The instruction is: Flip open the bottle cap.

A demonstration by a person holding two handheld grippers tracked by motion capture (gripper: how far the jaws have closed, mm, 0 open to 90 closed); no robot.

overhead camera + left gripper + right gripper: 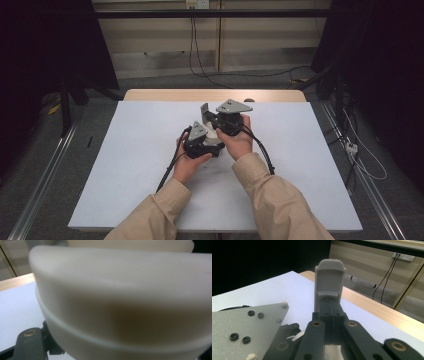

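In the high view, two hands hold both grippers close together over the middle of the white table cover (140, 170). My right gripper (329, 305) is shut on the foot of a grey plastic piece (329, 280), which stands upright like a small chair back. The same grey piece (204, 111) rises above my right gripper (206, 121). A cream-white rounded object (120, 302) lies right against the camera of my left gripper (212, 138). That gripper is shut on it, with the pads hidden behind it. A sliver of the cream-white object (212, 132) shows between the grippers.
The wooden table edge (215, 94) runs along the far side of the cover. Black cables (167, 172) trail from both grippers toward the person. Metal rails (45, 170) line the floor on both sides, and wall sockets (403, 256) with hanging cords stand behind the table.
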